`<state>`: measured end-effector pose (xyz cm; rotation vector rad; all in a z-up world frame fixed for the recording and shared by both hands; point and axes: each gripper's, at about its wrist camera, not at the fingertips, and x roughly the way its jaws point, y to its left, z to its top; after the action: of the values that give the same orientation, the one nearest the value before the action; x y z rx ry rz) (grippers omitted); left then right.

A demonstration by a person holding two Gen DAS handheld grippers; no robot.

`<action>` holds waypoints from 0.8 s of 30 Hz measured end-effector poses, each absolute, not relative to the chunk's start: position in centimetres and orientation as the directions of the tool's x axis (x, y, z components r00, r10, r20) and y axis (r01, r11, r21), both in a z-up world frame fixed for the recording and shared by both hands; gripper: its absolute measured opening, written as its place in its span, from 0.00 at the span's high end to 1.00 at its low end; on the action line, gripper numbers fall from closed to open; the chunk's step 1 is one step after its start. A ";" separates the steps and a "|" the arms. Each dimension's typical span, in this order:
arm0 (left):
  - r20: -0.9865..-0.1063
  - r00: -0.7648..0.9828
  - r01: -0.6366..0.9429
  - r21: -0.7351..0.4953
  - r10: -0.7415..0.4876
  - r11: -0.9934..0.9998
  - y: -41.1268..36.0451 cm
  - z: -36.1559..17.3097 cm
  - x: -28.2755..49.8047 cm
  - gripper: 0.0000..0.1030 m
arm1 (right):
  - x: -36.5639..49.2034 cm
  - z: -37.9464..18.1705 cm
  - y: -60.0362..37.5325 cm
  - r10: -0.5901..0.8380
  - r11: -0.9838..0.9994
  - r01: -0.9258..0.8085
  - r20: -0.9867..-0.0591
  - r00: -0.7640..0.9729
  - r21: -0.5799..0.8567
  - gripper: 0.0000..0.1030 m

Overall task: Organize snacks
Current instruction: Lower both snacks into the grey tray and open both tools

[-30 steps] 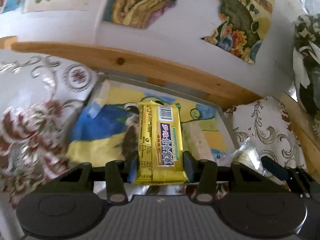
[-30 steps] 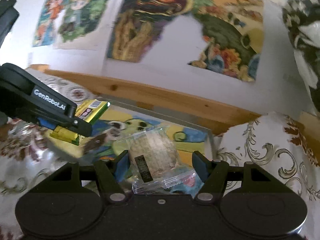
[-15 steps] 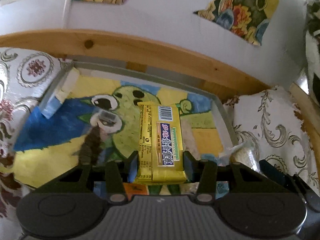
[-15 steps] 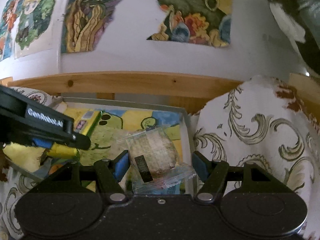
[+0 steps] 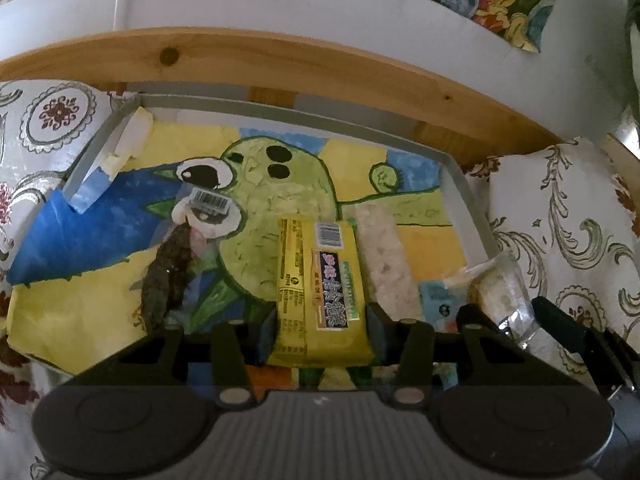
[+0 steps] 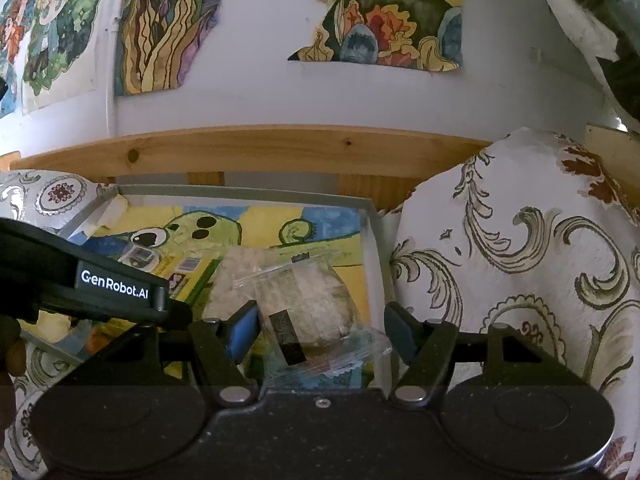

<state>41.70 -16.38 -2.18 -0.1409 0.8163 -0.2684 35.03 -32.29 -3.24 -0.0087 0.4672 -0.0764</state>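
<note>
My left gripper (image 5: pixel 320 332) is shut on a yellow wrapped snack bar (image 5: pixel 320 280), held low over a shallow grey tray (image 5: pixel 280 111) lined with a cartoon painting. In the tray lie a dark seaweed snack (image 5: pixel 168 276) in clear wrap and a white rice bar (image 5: pixel 382 264) just right of the yellow bar. My right gripper (image 6: pixel 320 332) is shut on a round cake in a clear packet (image 6: pixel 304 304), above the tray's (image 6: pixel 240 192) right end. The left gripper (image 6: pixel 112 286) shows as a black arm at the left of the right wrist view.
Patterned white cloth (image 6: pixel 520 260) bulges right of the tray, and more of it (image 5: pixel 44 120) lies on the left. A wooden rail (image 5: pixel 280 52) runs behind the tray under a white wall with paintings (image 6: pixel 380 32). The tray's left half holds only the seaweed snack.
Both grippers have moved forward and down over the tray, which now fills more of each view. Each keeps its snack; finger spacing is unchanged.
</note>
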 end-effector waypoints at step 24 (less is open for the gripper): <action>-0.597 0.763 0.138 -0.223 -0.247 0.965 -13.6 1.3 37.7 0.20 | 31.4 -0.1 -33.4 -0.106 0.994 0.111 -0.347 0.932 -0.007 0.09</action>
<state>37.73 -13.57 1.31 -0.1694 0.6712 -0.2107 31.44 -33.44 -0.07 0.0125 0.3547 -0.1111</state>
